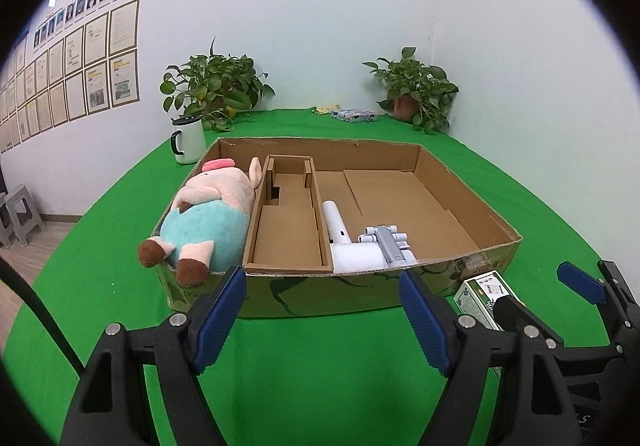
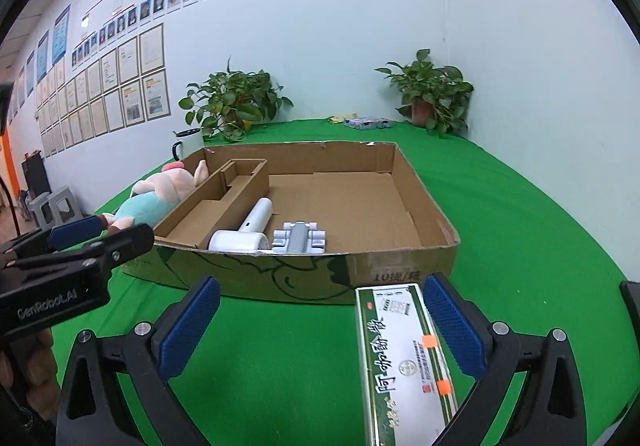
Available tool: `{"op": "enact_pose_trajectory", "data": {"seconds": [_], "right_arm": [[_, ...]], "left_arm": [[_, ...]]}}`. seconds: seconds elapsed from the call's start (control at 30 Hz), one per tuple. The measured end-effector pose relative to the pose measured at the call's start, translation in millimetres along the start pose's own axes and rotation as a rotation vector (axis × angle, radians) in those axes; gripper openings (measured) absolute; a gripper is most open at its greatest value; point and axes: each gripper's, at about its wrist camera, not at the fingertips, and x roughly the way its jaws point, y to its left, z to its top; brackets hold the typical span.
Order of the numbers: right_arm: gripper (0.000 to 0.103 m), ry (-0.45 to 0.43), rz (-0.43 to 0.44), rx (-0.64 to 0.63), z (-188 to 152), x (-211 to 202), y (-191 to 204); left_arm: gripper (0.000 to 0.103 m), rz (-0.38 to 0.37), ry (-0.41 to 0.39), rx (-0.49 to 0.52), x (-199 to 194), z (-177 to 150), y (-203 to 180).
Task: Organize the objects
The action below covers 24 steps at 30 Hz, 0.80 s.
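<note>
"genrobot.ai" on the left gripper (image 2: 76, 234) body — "10" on the cardboard box (image 2: 394, 277) front.

We see the cardboard tray (image 1: 460, 270) at 12 o'clock on the table (image 1: 320, 366). Plush pig (image 1: 208, 214) fills its 9 o'clock compartment, feet over the near wall. Cardboard insert (image 1: 286, 230) sits just right of it. Hair dryer (image 1: 344, 242) and toy car (image 1: 386, 240) lie side by side at the tray's near wall, car at 3 o'clock of the dryer. Medicine box (image 2: 404, 358) lies on the table outside the tray's near-right corner. Mug (image 1: 188, 140) at 10 o'clock, behind the tray. Plants (image 1: 214, 86) at the far wall.
</note>
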Motion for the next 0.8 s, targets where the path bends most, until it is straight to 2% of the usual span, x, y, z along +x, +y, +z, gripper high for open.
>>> {"op": "enact_pose_trajectory", "data": {"seconds": [0.53, 0.8], "right_arm": [[0.102, -0.004, -0.004, -0.011, -4, 4, 0], [0.102, 0.011, 0.020, -0.036, -13, 3, -1]], "left_arm": [[0.078, 0.001, 0.018, -0.021, 6, -5, 0], [0.078, 0.000, 0.038, 0.012, 11, -16, -1]]}}
